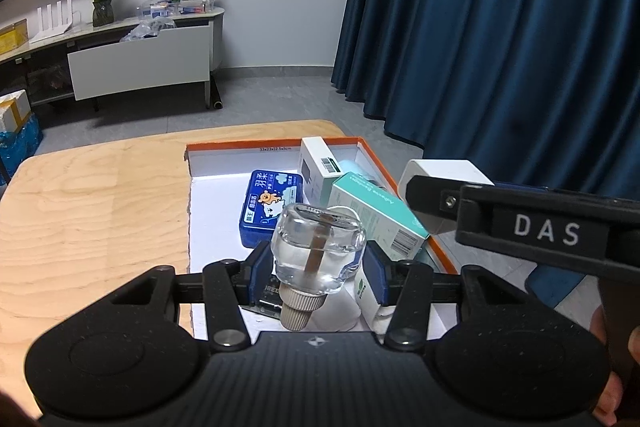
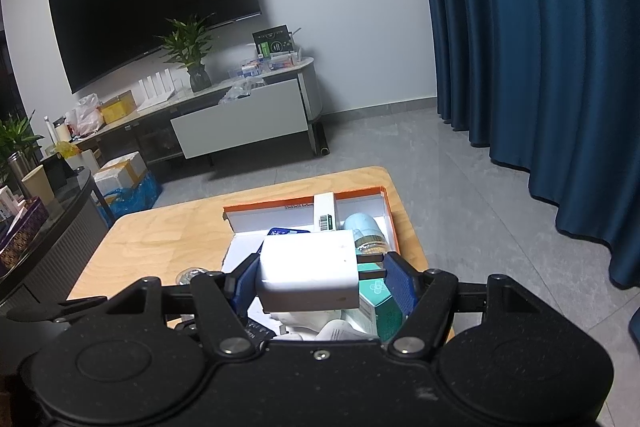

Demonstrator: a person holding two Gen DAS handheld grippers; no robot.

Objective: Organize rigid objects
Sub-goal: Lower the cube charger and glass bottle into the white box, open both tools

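An orange-rimmed white cardboard box [image 1: 280,143] lies open on the wooden table [image 1: 92,211]. In it are a blue tin [image 1: 264,203], a white barcode box [image 1: 320,163] and a teal carton [image 1: 376,211]. My left gripper [image 1: 318,263] is shut on a clear glass bottle [image 1: 316,243] with a wick, its beige cap toward the camera, held over the box's near end. My right gripper [image 2: 322,275] is shut on a white plug adapter [image 2: 308,271], whose prongs point at the right pad, also over the box [image 2: 304,205]. The adapter [image 1: 444,173] shows at the right of the left wrist view.
A blue curtain [image 1: 500,27] hangs at the right over a grey tiled floor. Across the room stands a low TV cabinet [image 2: 240,125] with a plant, boxes and a wall screen above. A dark round table [image 2: 52,227] with clutter is at the left. Bare wood lies left of the box.
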